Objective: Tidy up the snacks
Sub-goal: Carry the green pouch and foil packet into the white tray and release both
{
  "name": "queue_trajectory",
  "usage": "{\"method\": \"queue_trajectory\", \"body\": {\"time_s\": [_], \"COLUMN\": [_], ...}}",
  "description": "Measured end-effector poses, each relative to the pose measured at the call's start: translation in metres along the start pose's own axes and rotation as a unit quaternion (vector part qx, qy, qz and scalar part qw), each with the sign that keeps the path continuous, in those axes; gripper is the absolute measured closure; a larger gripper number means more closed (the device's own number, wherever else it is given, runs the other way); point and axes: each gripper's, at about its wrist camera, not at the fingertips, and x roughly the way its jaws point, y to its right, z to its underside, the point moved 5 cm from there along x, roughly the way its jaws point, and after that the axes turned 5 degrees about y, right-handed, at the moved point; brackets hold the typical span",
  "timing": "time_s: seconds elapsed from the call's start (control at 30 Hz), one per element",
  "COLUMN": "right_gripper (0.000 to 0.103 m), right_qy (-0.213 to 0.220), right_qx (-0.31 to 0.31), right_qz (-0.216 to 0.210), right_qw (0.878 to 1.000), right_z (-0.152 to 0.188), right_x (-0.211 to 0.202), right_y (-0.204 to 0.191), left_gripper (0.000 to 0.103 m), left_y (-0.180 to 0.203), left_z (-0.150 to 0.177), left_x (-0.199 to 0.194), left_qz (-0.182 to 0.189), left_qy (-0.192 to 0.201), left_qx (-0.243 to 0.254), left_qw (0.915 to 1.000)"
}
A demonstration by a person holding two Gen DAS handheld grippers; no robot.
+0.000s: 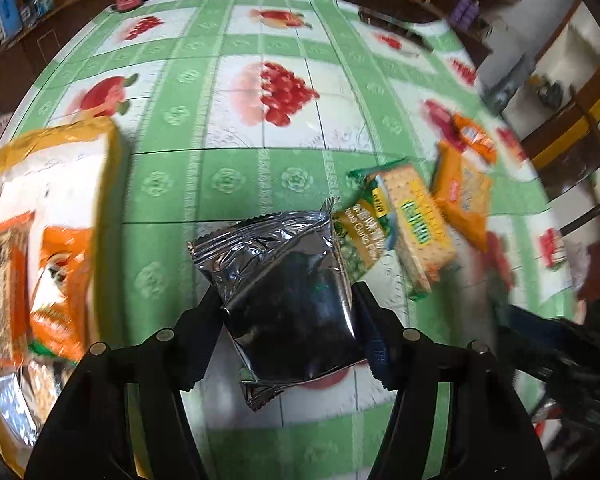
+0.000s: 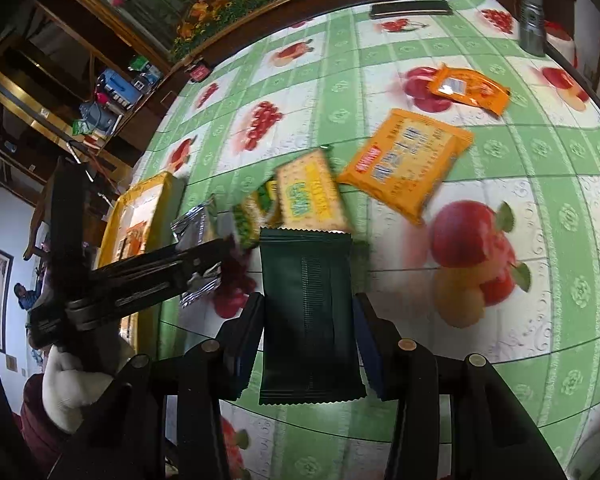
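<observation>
A silver packet [image 1: 288, 288] is clamped in the left tool [image 1: 286, 312] and a dark green packet [image 2: 309, 320] in the right tool [image 2: 310, 336], both held above the bench [image 1: 236, 168], where cracker packs [image 2: 312, 196] and orange packs [image 2: 408, 160] lie beside a yellow box [image 1: 52, 184].

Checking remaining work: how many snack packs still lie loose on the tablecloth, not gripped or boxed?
3: small orange pack farthest, large orange pack mid-table, green-yellow cracker pack nearest. Others may hide behind the held packs.

Fruit-print tablecloth [image 1: 236, 176], wooden shelves [image 2: 60, 92]
</observation>
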Motion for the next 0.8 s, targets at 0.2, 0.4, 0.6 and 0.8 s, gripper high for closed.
{"method": "queue_trajectory", "body": {"time_s": [0.2, 0.4, 0.6, 0.8], "right_gripper": [0.057, 0.058, 0.058, 0.058], "right_qy": [-0.012, -0.03, -0.036, -0.043], "right_qx": [-0.032, -0.07, -0.111, -0.119], "right_qz": [-0.036, -0.083, -0.094, -0.057], "right_qw": [0.999, 0.994, 0.989, 0.99], "right_z": [-0.007, -0.022, -0.039, -0.042], "right_x": [0.018, 0.05, 0.099, 0.143], "right_y": [-0.057, -0.139, -0.217, -0.24], "left_gripper": [0.041, 0.041, 0.041, 0.04], "left_y": [-0.053, -0.142, -0.204, -0.22], "left_z": [-0.014, -0.03, -0.036, -0.042], "left_x": [-0.051, -0.074, -0.05, -0.035], "left_qz": [0.02, -0.024, -0.052, -0.044], "left_qy": [0.041, 0.06, 0.037, 0.024], "left_qx": [-0.057, -0.1, -0.111, -0.105], "left_qw": [0.9974, 0.9929, 0.9918, 0.9932]}}
